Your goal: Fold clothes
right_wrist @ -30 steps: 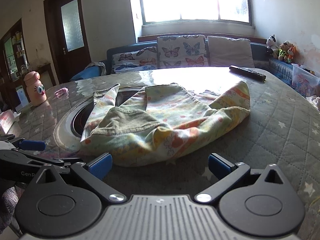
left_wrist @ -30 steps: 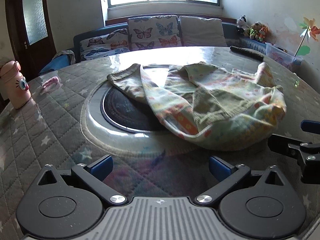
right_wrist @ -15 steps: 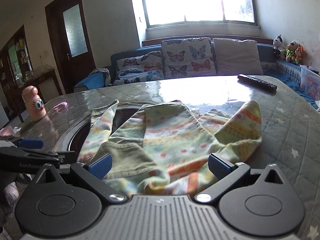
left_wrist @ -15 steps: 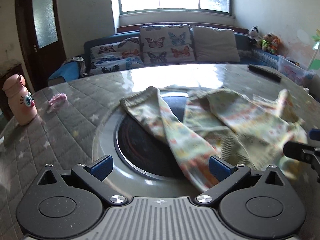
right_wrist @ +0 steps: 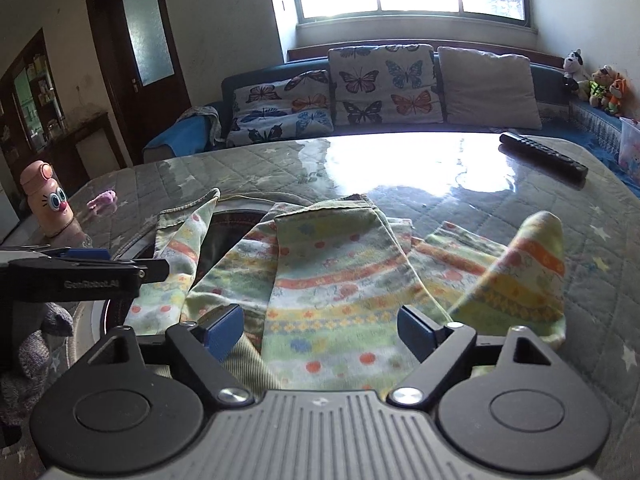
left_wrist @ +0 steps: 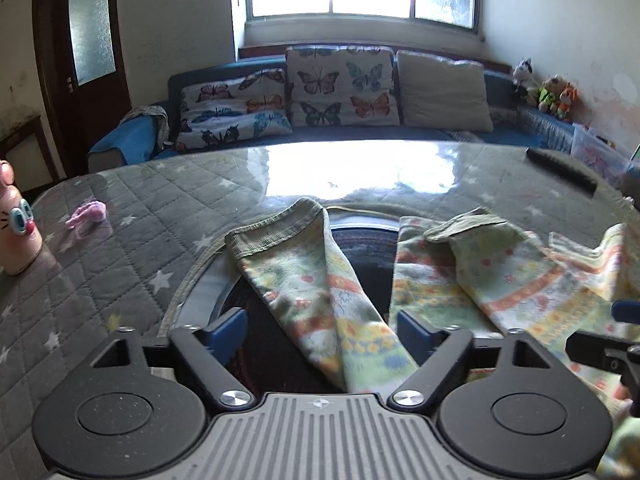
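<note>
Black hand-held gripper (left_wrist: 322, 330), blue pads (left_wrist: 224, 330), silver screws

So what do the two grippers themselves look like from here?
Both match: the left gripper and right gripper have black linkage arms with silver pivot screws, blue finger pads, two round black discs and a ribbed grey body. The left one's side reads "GenRobot.AI". A grey knitted sleeve shows behind it.

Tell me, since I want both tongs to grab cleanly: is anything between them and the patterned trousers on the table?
Nothing visible. The patterned trousers already lie between the fingers of the right tongs, and one leg runs between those of the left tongs. Both have just been closing, pads not yet pressing cloth. The remote and pink bottle sit well aside.
</note>
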